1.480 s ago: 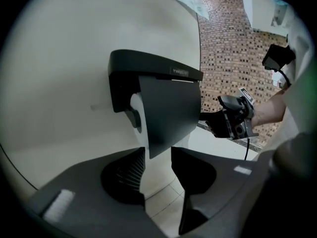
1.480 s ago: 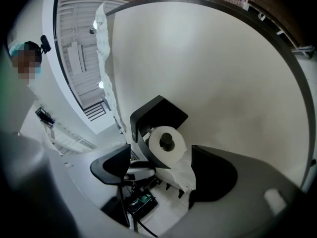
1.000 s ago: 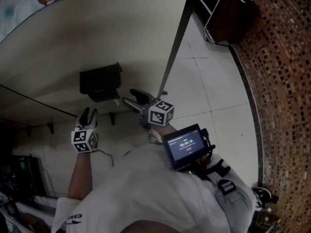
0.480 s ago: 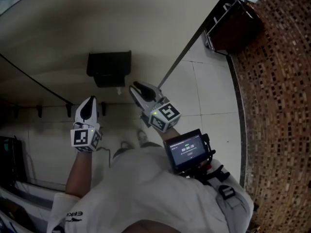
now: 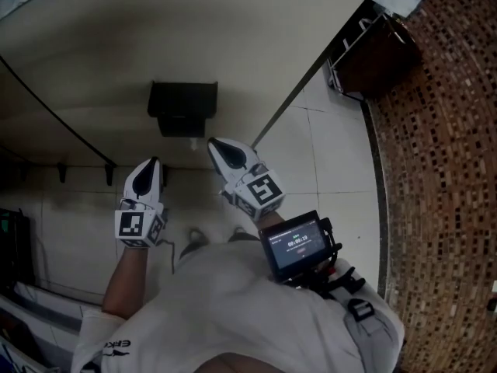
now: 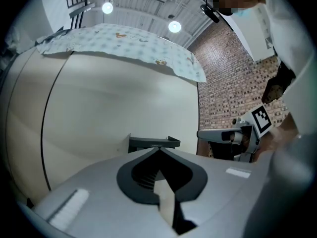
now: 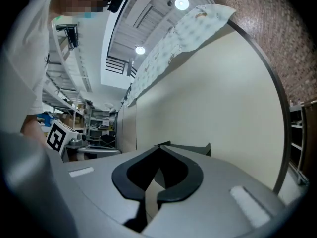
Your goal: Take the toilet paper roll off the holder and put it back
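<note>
From above, a person in a white shirt [image 5: 233, 309] holds a tool in each hand. The left gripper [image 5: 150, 164] and the right gripper [image 5: 217, 148] both point at a pale wall [image 5: 233, 45]. A black holder [image 5: 182, 107] is stuck on that wall, just past the two tips. Neither tool touches it. A small pale bit [image 5: 192, 141] shows under the holder. The paper roll itself cannot be made out in the dark box. A little screen [image 5: 295, 243] sits at the person's right side, over the tiled floor [image 5: 311, 154]. A brick wall [image 5: 435, 169] runs along the right.

In the left gripper view, the left gripper [image 6: 159, 151] has just been closing. Its two fingers are now pressed together with nothing between them. The holder [image 6: 153, 142] sits on the wall right behind the tips. The right gripper [image 6: 218, 134] shows off to the right. A spotted cloth [image 6: 124, 46] hangs over the top of the wall.

In the right gripper view, the right gripper [image 7: 159, 148] has just been closing too. Its fingers meet with nothing between them. The holder [image 7: 190, 148] peeks out just behind them. The left gripper [image 7: 99, 150] shows at the left.
</note>
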Available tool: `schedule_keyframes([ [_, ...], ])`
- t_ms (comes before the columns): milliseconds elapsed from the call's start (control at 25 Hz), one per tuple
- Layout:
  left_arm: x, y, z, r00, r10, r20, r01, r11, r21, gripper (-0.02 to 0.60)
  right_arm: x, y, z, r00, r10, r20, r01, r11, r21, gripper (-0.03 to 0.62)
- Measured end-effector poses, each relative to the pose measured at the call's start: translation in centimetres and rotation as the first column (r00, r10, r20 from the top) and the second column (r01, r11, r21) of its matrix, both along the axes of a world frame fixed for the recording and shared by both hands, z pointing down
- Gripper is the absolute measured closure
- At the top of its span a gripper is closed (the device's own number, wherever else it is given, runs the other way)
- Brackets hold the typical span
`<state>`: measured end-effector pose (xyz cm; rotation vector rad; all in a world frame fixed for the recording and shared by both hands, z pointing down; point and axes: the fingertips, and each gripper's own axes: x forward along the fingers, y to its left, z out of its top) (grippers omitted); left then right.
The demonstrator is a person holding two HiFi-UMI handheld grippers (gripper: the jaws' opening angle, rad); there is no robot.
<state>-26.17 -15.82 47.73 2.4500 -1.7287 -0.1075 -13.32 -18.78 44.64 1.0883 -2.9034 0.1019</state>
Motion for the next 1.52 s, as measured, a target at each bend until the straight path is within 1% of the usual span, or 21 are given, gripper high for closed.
schedule_keyframes([
  [120, 0.1, 0.8, -0.5, 1.000, -0.022, 0.008, 0.022, 1.000, 0.004, 0.580, -0.5, 0.3, -0.1, 1.000, -0.030, 0.004, 0.030, 1.000, 0.006, 0.580],
  [240, 0.8, 1.7, -0.8, 0.999, -0.047, 0.014, 0.047, 0.999, 0.009, 0.580, 0.0, 0.7, -0.4, 0.999, -0.041, 0.008, 0.041, 0.999, 0.002, 0.580],
  [320, 1.4, 2.3, -0.6, 0.998, -0.069, 0.014, 0.069, 0.998, 0.002, 0.580, 0.7, 1.0, -0.1, 0.998, -0.056, 0.012, 0.056, 0.998, 0.011, 0.580],
  [400, 2.5, 3.0, -0.8, 0.995, -0.095, 0.013, 0.095, 0.995, -0.005, 0.580, 2.3, 1.5, -0.2, 0.998, -0.059, 0.018, 0.058, 0.998, 0.011, 0.580],
  [600, 6.5, 5.3, -2.3, 0.987, -0.152, 0.047, 0.152, 0.988, 0.010, 0.580, 7.2, 3.3, -1.6, 0.997, -0.064, 0.035, 0.064, 0.998, 0.008, 0.580],
  [920, 14.3, 10.9, -2.5, 0.970, -0.233, 0.066, 0.232, 0.972, 0.019, 0.580, 13.4, 8.6, -1.0, 0.987, -0.152, 0.056, 0.152, 0.988, -0.006, 0.580],
  [1080, 17.1, 14.6, -2.2, 0.957, -0.280, 0.078, 0.280, 0.960, 0.011, 0.580, 15.6, 11.5, -0.3, 0.977, -0.200, 0.068, 0.202, 0.979, -0.023, 0.580],
  [1200, 18.3, 16.9, -1.7, 0.943, -0.321, 0.091, 0.323, 0.946, -0.010, 0.580, 16.5, 13.2, 0.4, 0.968, -0.237, 0.080, 0.241, 0.970, -0.040, 0.581],
  [1280, 18.8, 18.1, -1.5, 0.937, -0.334, 0.107, 0.337, 0.941, -0.020, 0.580, 16.9, 13.9, 0.7, 0.964, -0.250, 0.090, 0.255, 0.966, -0.051, 0.582],
  [1400, 19.4, 19.2, -1.6, 0.932, -0.339, 0.126, 0.344, 0.939, -0.020, 0.580, 17.3, 14.9, 0.7, 0.961, -0.257, 0.100, 0.264, 0.963, -0.058, 0.582],
  [1520, 19.5, 19.7, -2.2, 0.933, -0.337, 0.126, 0.340, 0.940, -0.003, 0.580, 17.5, 15.6, 0.1, 0.961, -0.255, 0.107, 0.261, 0.964, -0.045, 0.582],
])
